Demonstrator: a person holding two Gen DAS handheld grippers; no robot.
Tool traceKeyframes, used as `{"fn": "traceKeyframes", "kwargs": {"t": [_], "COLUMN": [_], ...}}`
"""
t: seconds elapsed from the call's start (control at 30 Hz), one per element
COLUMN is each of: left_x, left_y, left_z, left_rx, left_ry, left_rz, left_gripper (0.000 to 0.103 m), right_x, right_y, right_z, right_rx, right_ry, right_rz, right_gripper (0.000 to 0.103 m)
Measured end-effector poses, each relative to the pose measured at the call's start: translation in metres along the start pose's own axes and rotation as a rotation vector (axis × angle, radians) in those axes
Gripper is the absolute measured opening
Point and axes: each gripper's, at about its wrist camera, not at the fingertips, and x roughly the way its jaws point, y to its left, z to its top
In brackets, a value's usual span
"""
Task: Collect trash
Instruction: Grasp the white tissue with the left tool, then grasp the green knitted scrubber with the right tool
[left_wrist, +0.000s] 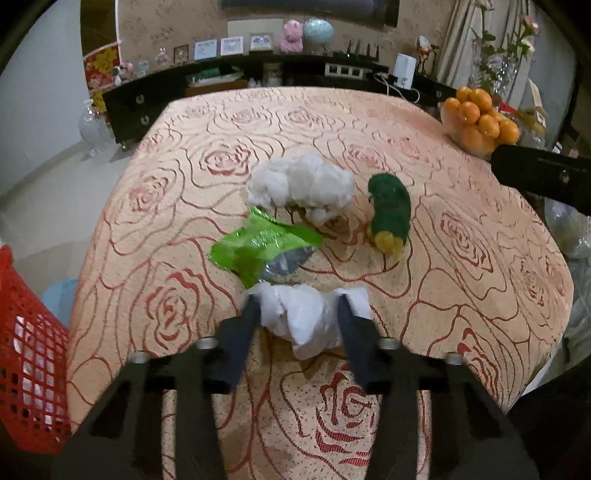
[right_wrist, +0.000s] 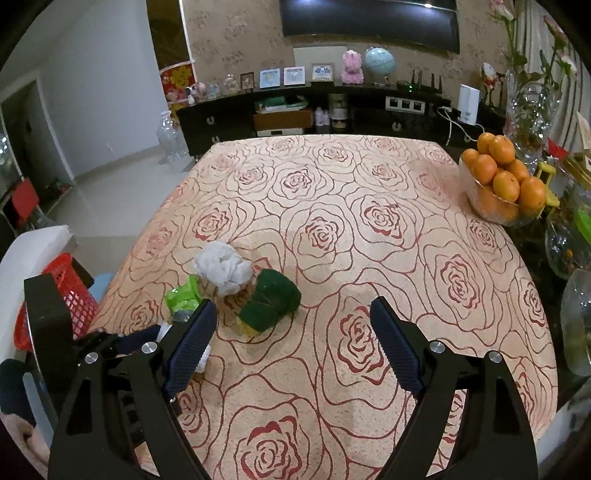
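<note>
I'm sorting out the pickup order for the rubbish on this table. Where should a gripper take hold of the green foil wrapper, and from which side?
Grip the green foil wrapper at its raised, crumpled upper edge, coming from above on its left side. It lies mostly flat on the tablecloth, so only lifted folds offer purchase; the white tissue wads crowd its far and near sides.

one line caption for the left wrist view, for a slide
Left gripper closed around a crumpled white tissue on the rose-patterned tablecloth, green wrapper just beyond.
</note>
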Motion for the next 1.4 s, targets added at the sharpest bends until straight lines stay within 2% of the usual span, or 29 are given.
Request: {"fn": "traceKeyframes", "kwargs": {"t": [0.1,0.3,0.5,0.67,0.83,1.1,1.27,1.4], "left_x": [-0.005,-0.030,-0.057,-0.071,-0.079,-0.086,-0.087,-0.088], "left_y": [0.001,0.015,0.044,0.064,0.068,0.070,0.071,0.071], "left_z": [-0.001,-0.002,-0.006,-0.007,-0.008,-0.010,-0.010,-0.009], "left_rx": [-0.001,-0.033,-0.073,-0.118,-0.110,-0.103,-0.105,-0.105], "left_ry": [-0.010,-0.057,-0.112,-0.135,-0.151,-0.167,-0.169,-0.173], "left_rz": [-0.014,-0.033,0.013,0.030,0.046,0.056,0.064,0.071], "left_gripper": [0.030,0.030,0.030,0.030,0.030,0.030,0.030,0.030], "right_x": [0.007,0.021,0.048,0.070,0.087,0.108,0.114,0.111], "right_y": [-0.001,-0.004,0.003,0.014,0.025,0.024,0.024,0.021], "right_z": [-0.001,0.000,0.000,-0.003,-0.006,-0.011,-0.011,-0.011], "right_rx": [0.002,0.016,0.008,-0.060,-0.148,-0.178,-0.177,-0.159], "right_ry": [0.011,0.014,0.045,0.051,0.049,0.092,0.115,0.112], "right_rz": [-0.010,-0.002,0.068,0.028,0.009,0.015,0.035,0.046], "right_gripper": [0.082,0.082,0.082,0.082,0.082,0.082,0.059,0.054]}}
